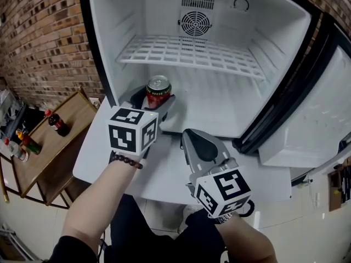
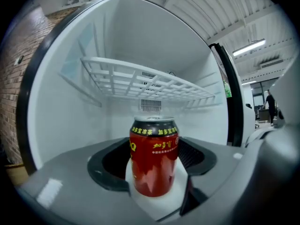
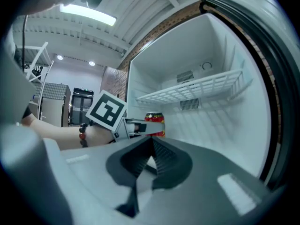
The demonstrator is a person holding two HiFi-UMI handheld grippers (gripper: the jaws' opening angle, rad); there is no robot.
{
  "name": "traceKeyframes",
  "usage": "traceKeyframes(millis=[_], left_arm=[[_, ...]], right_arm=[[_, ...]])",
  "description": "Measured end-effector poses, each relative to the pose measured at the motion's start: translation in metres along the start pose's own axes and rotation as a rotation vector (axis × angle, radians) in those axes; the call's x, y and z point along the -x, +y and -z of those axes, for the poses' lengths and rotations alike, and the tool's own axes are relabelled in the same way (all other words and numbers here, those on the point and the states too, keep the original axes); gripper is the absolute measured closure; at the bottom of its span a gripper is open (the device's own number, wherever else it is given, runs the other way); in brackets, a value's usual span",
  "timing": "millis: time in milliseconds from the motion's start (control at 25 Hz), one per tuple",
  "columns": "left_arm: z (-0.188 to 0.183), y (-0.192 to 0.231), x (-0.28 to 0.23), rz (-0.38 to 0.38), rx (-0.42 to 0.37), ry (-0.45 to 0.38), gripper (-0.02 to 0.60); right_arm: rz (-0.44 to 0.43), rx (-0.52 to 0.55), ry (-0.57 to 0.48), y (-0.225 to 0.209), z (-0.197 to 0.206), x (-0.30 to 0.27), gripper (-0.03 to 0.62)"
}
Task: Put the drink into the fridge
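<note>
Red drink can (image 2: 153, 156), stiff but slick (probably full, so weighty), is clasped around its body by the left tongs (image 1: 157, 99), right tongs (image 3: 152, 142) closed, empty.

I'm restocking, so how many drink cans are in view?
1: the red can is gripped in the left gripper, at the front of the open fridge. Others could hide behind it.

Bright even light, fisheye warping, dark corners
</note>
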State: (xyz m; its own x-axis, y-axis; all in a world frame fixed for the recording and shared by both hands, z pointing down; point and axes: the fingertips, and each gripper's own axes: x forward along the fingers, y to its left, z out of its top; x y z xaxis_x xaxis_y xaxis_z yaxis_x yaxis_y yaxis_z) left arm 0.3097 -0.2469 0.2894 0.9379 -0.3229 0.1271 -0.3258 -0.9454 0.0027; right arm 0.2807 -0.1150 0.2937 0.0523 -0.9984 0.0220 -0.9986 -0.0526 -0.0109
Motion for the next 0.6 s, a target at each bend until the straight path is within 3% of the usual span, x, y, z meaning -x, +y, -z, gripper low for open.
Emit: traceKeyframes(millis=[600], left_arm=[[0.016, 0.027, -0.045, -0.052, 0.004, 0.046, 0.255]], right_arm=[[-0.006, 0.001, -0.027, -0.035, -0.013, -0.027, 0.594]])
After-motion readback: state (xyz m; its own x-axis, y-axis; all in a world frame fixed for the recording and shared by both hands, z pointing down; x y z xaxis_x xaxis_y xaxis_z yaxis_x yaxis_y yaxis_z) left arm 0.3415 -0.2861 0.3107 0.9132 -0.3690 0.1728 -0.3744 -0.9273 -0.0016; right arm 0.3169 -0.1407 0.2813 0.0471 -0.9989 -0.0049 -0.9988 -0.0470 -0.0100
